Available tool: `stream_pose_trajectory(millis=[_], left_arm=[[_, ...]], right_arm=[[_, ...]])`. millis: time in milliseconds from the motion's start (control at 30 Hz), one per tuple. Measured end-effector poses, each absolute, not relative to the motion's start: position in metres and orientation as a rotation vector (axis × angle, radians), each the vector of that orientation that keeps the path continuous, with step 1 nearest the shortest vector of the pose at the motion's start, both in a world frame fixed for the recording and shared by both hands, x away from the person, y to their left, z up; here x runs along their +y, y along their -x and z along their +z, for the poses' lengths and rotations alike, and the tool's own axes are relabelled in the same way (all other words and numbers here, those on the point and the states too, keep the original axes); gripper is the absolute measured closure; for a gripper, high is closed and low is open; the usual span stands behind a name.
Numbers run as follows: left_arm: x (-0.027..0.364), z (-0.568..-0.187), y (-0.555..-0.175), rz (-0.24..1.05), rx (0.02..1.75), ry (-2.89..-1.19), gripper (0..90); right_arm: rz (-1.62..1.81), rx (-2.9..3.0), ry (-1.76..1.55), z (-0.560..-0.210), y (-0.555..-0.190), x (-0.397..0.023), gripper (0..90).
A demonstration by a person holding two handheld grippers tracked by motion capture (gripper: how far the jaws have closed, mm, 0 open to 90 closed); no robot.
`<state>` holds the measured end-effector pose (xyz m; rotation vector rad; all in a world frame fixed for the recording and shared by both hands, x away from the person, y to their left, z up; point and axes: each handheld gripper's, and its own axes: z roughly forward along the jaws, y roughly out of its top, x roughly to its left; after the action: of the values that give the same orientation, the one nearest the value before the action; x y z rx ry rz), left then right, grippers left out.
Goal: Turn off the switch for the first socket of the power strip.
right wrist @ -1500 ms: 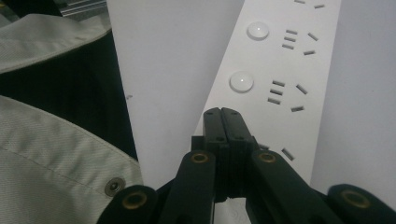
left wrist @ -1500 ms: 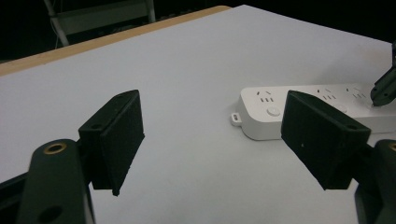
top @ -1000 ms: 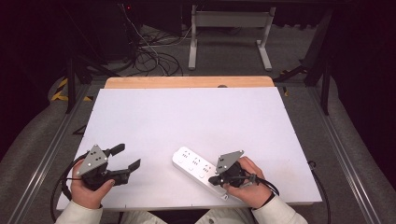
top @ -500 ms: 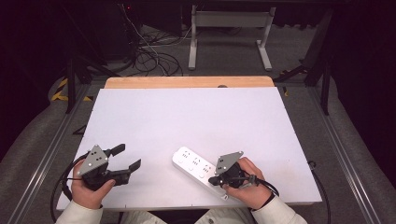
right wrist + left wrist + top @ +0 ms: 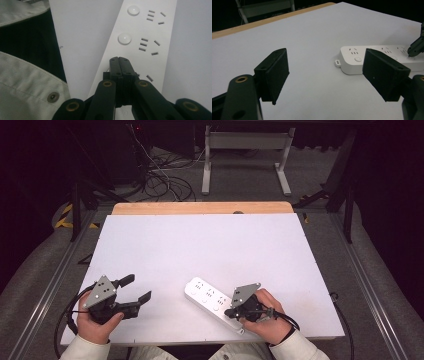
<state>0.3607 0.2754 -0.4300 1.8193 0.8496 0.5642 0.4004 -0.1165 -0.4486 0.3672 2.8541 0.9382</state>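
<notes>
While seen from above: a white strip (image 5: 214, 302) lies slantwise near the front edge of the white table (image 5: 210, 250), right of centre.
High view, right gripper (image 5: 235, 311): held in the right hand (image 5: 267, 317), its tip down on the strip's near end.
High view, left gripper (image 5: 135, 290): held in the left hand (image 5: 95, 322) at the front left, jaws spread, nothing between them, well apart from the strip.
High view, surface and room: a wooden edge (image 5: 202, 208) runs along the table's far side; beyond it, a dark floor with cables (image 5: 160, 180) and a grey frame (image 5: 245, 155).
Left gripper view: its jaws stand wide apart over bare table, holding nothing; the strip lies beyond the right jaw, with the right gripper's tip on it.
Right gripper view: its jaws are closed together, nothing gripped, tips resting on the strip beside a socket; two round buttons (image 5: 124, 38) lie farther along. A pale sleeve (image 5: 27, 87) with a snap sits at the left.
</notes>
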Motion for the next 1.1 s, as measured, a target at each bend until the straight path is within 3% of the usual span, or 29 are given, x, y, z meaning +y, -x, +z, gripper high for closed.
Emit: stream_pose_trajectory(millis=[433, 1100], left_arm=[[0.274, -0.431, -0.361, 0.558, 0.853, -1.816, 21.4], [0.275, -0.43, -0.361, 0.562, 0.852, -1.82, 21.5]], right_arm=[[0.972, 2.866, -0.351, -0.449, -0.399, -0.116, 90.0], [1.155, 2.667, -0.327, -0.423, -0.393, -0.122, 90.0]])
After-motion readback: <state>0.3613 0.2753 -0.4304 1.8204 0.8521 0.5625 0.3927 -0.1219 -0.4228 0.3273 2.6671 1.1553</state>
